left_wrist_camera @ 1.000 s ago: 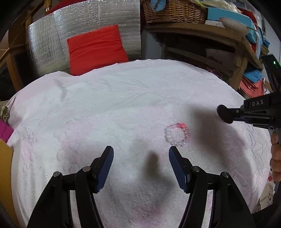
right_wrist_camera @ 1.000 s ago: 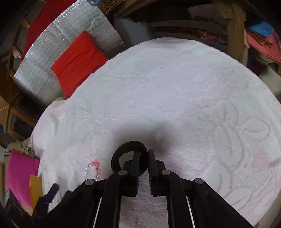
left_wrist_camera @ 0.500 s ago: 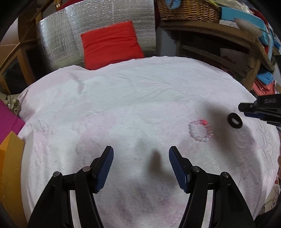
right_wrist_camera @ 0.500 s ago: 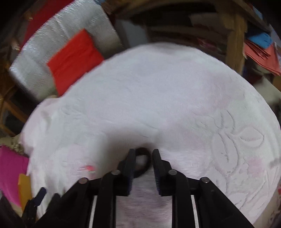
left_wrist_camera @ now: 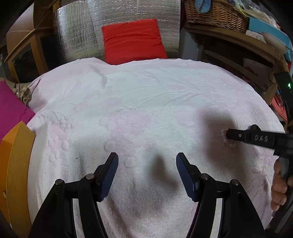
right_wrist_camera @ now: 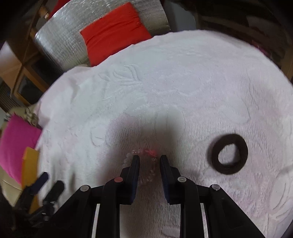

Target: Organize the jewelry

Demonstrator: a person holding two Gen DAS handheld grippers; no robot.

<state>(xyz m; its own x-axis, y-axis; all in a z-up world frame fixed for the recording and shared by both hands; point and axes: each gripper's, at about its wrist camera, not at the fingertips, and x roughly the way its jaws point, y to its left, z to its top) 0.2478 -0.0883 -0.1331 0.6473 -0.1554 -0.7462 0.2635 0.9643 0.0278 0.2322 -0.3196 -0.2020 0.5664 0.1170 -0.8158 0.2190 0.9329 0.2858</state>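
A clear bead bracelet (right_wrist_camera: 149, 165) with a red bead lies on the white towel-covered table (right_wrist_camera: 183, 87). My right gripper (right_wrist_camera: 149, 161) is open, low over the bracelet, its jaws straddling part of the ring. A black hair tie (right_wrist_camera: 229, 153) lies on the towel to its right. In the left wrist view the right gripper (left_wrist_camera: 228, 134) covers most of the bracelet (left_wrist_camera: 231, 145). My left gripper (left_wrist_camera: 147, 163) is open and empty above the towel's near middle.
A red cushion (left_wrist_camera: 132, 40) leans on a silver foil panel (left_wrist_camera: 119, 20) behind the table. A wicker basket (left_wrist_camera: 216, 13) sits on a wooden shelf at back right. A magenta cloth (left_wrist_camera: 11, 109) and an orange box (left_wrist_camera: 16, 164) lie left.
My right gripper opened, left the black hair tie on the towel and moved left over the bead bracelet. My left gripper shifted left, still open.
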